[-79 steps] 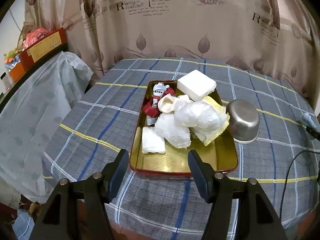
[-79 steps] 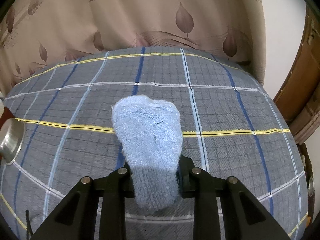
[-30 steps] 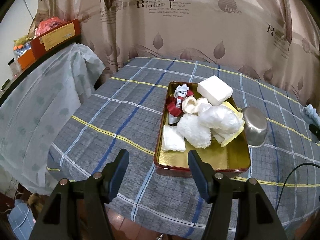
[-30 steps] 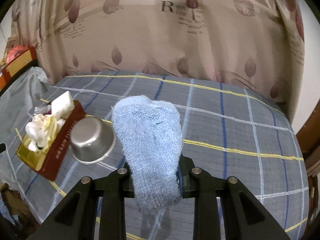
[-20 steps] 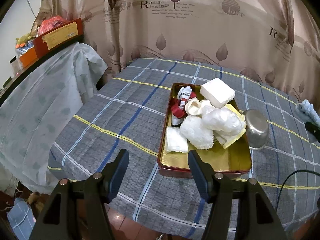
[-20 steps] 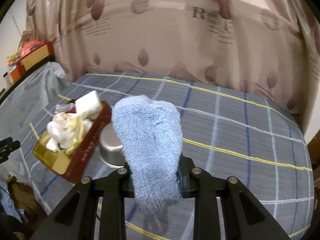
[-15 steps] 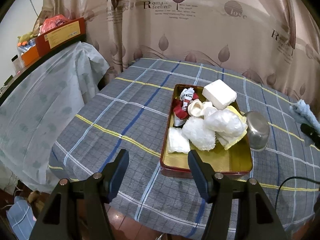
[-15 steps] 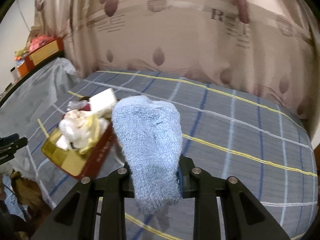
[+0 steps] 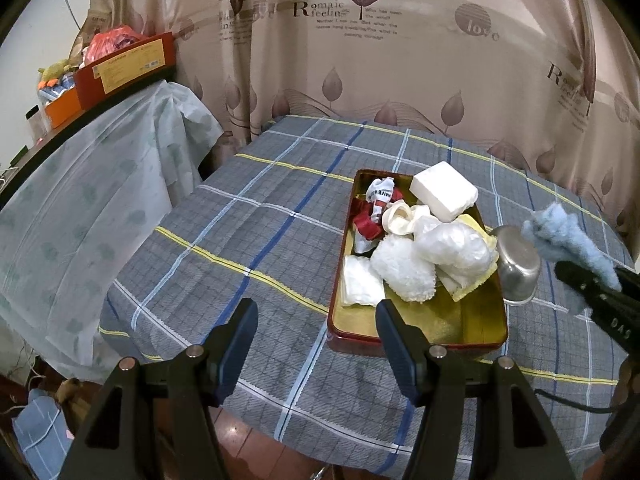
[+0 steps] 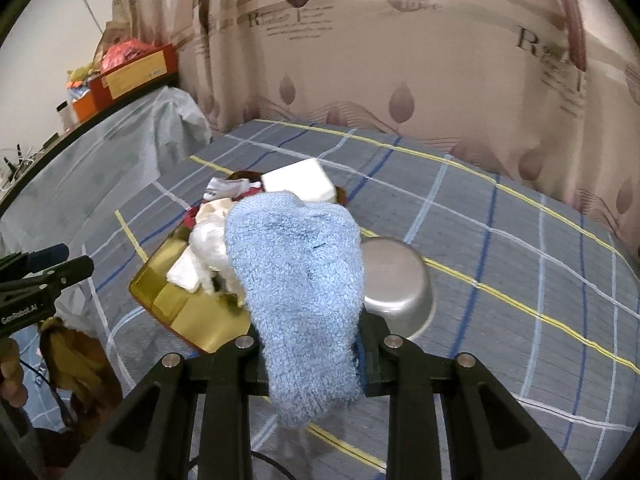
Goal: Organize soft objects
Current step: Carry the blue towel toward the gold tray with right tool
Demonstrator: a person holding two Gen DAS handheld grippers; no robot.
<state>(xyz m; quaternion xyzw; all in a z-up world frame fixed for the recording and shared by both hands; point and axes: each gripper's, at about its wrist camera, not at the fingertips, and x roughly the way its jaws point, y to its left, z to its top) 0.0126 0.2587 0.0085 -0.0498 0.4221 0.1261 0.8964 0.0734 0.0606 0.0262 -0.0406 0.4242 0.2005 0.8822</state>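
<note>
My right gripper (image 10: 310, 344) was clamped on the blue sock (image 10: 296, 272); the sock stood up out of the jaws, long axis running along the fingers, toe end flopped away from me. My left gripper (image 9: 316, 332) was spread wide with nothing in it, hanging off the near table edge.

Key relation: the tin (image 9: 416, 340) lay ahead and to the left of the sock as the right wrist saw it, partly hidden behind the sock. From the left wrist, the sock (image 9: 568, 240) sat at the far right, above the steel bowl (image 9: 518, 264), which was just beside the tin's right wall. So the sock was not yet over the tin. Bowl stood between them.

Tin's far half was piled with white and red soft stuff; near end showed bare gold floor (image 9: 440, 320). My guess: drop spot there. Right hand was the nearer one for it. Risk: sock tail catching the bowl.
</note>
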